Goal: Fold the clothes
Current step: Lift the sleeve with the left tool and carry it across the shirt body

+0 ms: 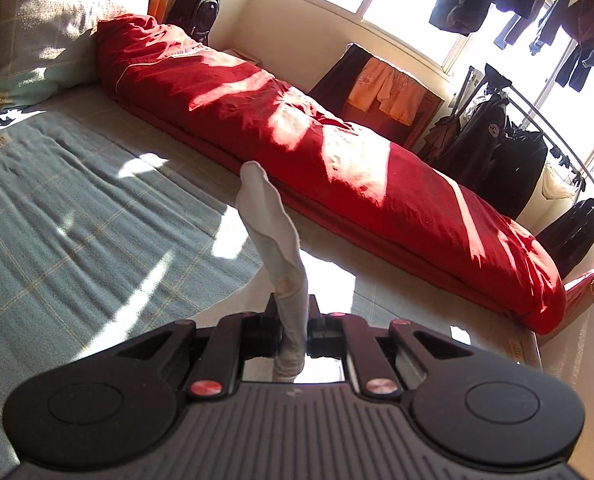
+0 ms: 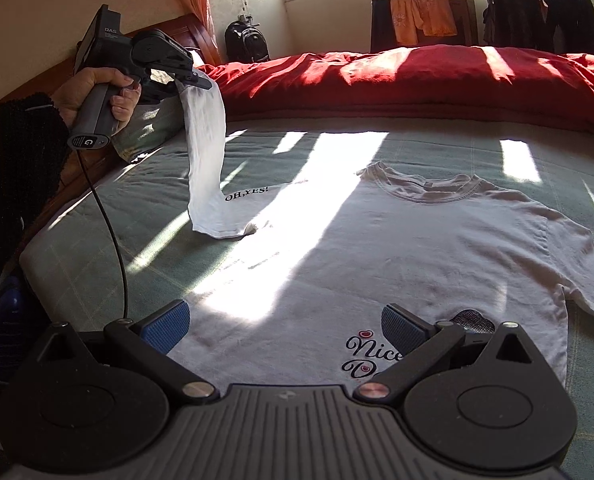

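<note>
A white T-shirt point(image 2: 397, 240) is spread flat on the bed point(image 2: 109, 216). Its sleeve point(image 2: 205, 136) is clamped in the left gripper point(image 2: 193, 80) and lifted clear of the sheet. The right gripper point(image 2: 285, 330) is held spread apart above the hem, with nothing between its fingers. If the sleeve is pulled too hard, the flat body may be dragged and wrinkled. The print near the hem is partly covered, and sun glare washes out the cloth's creases.
</note>
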